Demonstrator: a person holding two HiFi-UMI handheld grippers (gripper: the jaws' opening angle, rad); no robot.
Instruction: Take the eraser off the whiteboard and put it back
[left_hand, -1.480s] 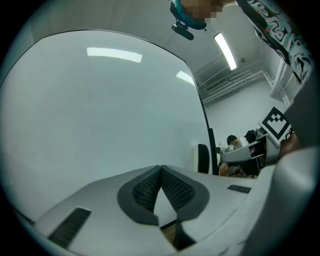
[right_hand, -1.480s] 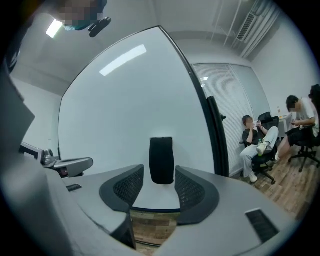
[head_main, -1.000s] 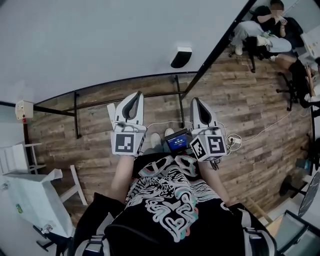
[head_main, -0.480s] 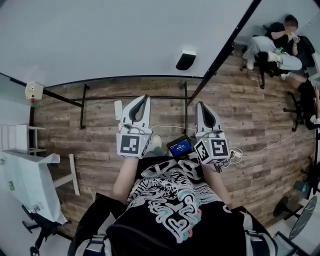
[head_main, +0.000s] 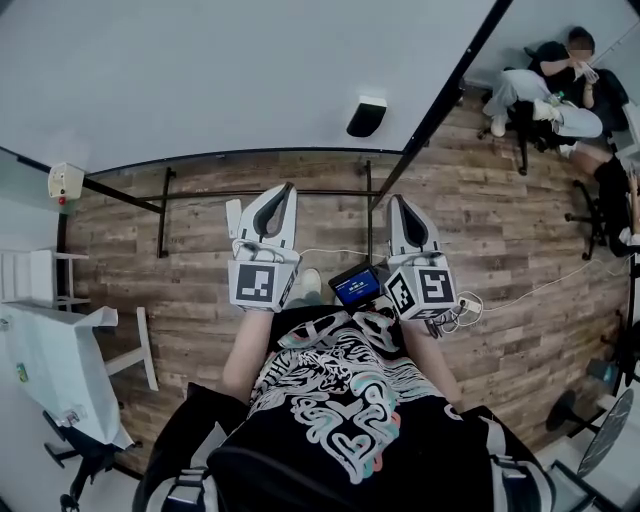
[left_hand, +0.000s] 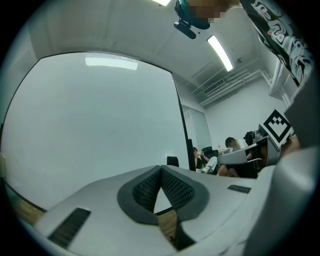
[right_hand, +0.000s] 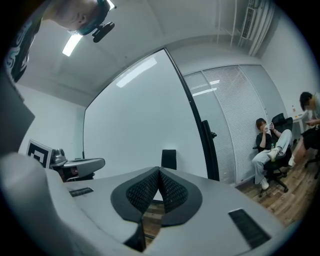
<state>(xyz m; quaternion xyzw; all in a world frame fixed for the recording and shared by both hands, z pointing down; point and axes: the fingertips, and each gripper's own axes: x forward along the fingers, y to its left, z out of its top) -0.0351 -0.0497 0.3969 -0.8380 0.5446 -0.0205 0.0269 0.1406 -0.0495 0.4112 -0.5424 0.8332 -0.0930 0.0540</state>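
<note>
The eraser (head_main: 367, 116), black with a white top, sticks to the big whiteboard (head_main: 220, 80) near its right edge. Both grippers point level at the board, well short of it. My left gripper (head_main: 282, 192) is to the eraser's lower left and my right gripper (head_main: 396, 201) is just below it. In the left gripper view the jaws of the gripper (left_hand: 161, 168) meet at the tips with nothing between them, and the eraser (left_hand: 172, 161) shows just above them. In the right gripper view the gripper (right_hand: 159, 170) is also shut and empty, with the eraser (right_hand: 169, 159) straight ahead.
The whiteboard's black stand legs (head_main: 165, 215) rest on the wooden floor. A black glass-wall post (head_main: 450, 85) runs up at the right. A seated person (head_main: 545, 85) is at the far right. White furniture (head_main: 60, 370) stands at the left. A cable and socket (head_main: 467, 283) lie on the floor.
The view has shifted a little and the left gripper has edged slightly towards the board. The eraser stays on the board and both grippers' jaws stay shut.
</note>
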